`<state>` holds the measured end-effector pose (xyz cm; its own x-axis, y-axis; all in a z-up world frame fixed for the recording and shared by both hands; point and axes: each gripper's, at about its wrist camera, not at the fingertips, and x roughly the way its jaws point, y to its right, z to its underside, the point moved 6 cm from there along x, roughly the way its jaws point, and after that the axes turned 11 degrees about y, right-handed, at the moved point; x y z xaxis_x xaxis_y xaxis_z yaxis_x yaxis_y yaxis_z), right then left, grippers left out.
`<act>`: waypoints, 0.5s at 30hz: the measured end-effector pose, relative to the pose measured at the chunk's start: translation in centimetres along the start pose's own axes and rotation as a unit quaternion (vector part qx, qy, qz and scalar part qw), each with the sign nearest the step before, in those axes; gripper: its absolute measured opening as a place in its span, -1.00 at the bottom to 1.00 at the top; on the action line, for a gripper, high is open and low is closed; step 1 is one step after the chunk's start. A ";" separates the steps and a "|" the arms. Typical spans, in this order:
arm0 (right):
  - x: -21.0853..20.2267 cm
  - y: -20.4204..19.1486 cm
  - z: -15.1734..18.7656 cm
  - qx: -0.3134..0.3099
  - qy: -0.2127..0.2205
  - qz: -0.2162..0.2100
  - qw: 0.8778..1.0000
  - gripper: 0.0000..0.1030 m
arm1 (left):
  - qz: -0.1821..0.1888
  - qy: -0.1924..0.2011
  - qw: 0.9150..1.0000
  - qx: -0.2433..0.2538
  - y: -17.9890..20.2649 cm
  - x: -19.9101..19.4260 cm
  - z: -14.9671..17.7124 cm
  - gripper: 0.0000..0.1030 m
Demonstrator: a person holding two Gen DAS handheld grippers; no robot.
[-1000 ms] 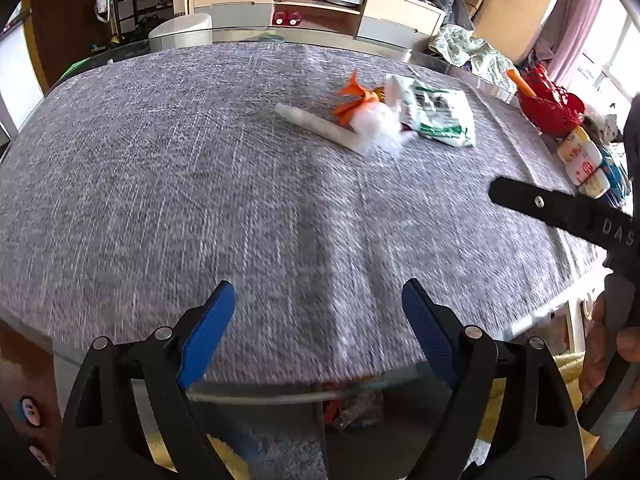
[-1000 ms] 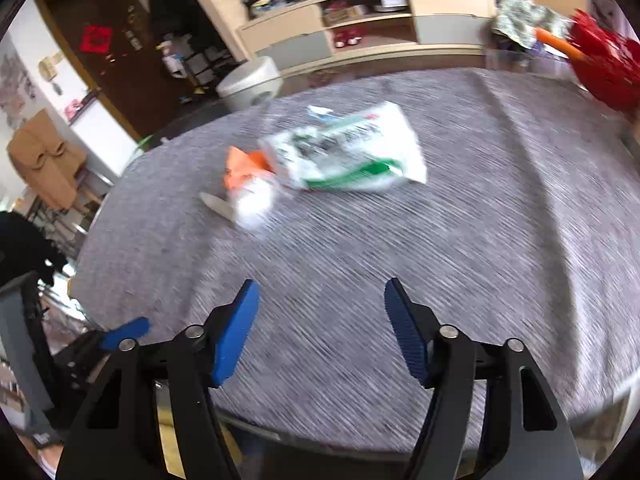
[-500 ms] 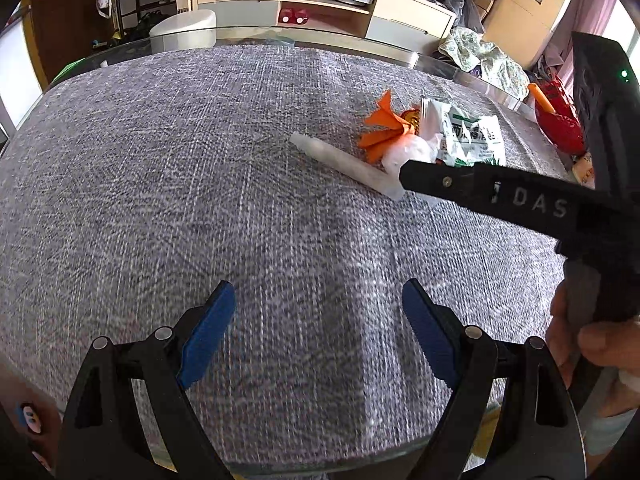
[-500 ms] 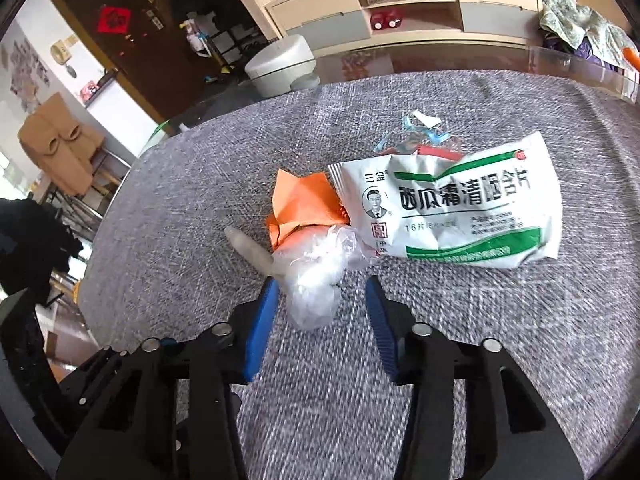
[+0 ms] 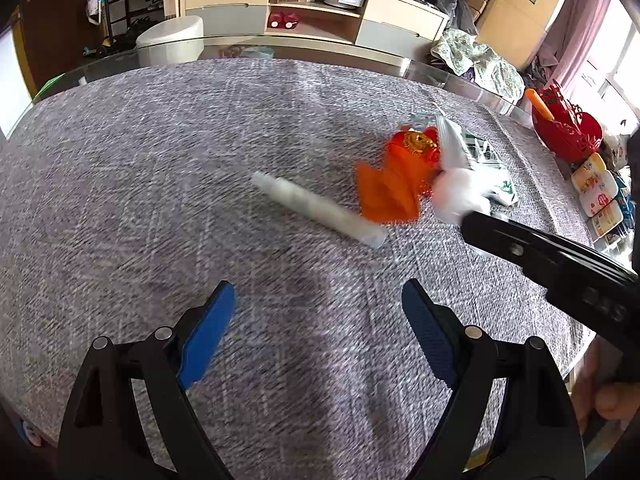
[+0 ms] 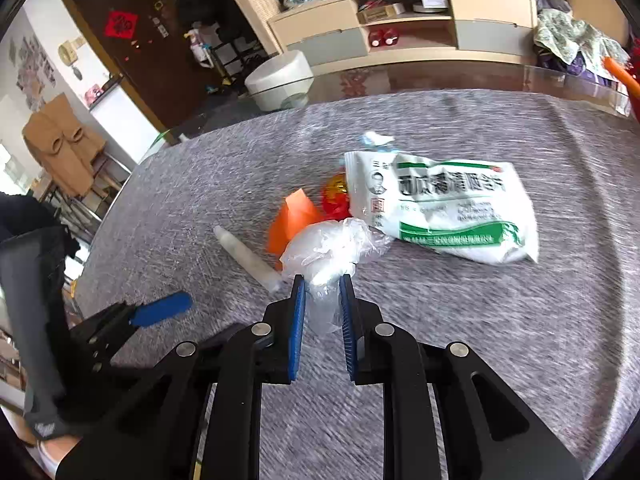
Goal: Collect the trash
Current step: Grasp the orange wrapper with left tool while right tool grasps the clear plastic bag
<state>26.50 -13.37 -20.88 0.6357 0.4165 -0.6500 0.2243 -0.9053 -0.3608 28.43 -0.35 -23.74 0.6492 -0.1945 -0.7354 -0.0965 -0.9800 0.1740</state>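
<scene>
Grey woven cloth covers the counter (image 6: 500, 340), and the litter sits together toward its middle. From the right wrist view, the right tongs (image 6: 322, 320) are closing, with the tail of a crumpled clear plastic bag (image 6: 332, 248) between the two blue pads; the pads look to be just pinching the film, though the bulk of the bag swells out beyond the tips at 12 o'clock. Touching the bag at 10 o'clock is a folded orange paper (image 6: 294, 218), and a red and gold wrapper (image 6: 336, 196) peeks out behind it. At 2 o'clock from the bag lies a white and green printed pouch (image 6: 444, 204), its near corner touching the plastic. A small scrap of white and blue wrapper (image 6: 376, 138) lies just beyond the pouch. A whitish tube (image 6: 248, 256) lies slantwise at 9 o'clock from the bag, one end close to the tongs.

In the left wrist view, the left tongs (image 5: 318, 332) hang wide apart over bare cloth with nothing between the pads; the tube sits at 12 o'clock from them, apart. Off at 2 o'clock, near the counter's edge, a red basket (image 5: 568, 136) stands beside some small yellow and white packets (image 5: 596, 184).
</scene>
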 end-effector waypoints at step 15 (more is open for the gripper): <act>-3.7 4.3 1.1 0.025 0.007 0.022 0.999 -0.64 | 0.029 0.006 1.000 -0.006 3.0 2.7 -2.5 0.48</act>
<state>24.30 -18.69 -20.70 0.6551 0.3745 -0.6562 0.1591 -0.9174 -0.3648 31.81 -3.68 -23.58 0.6519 -0.2501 -0.7159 -0.1258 -0.9666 0.2232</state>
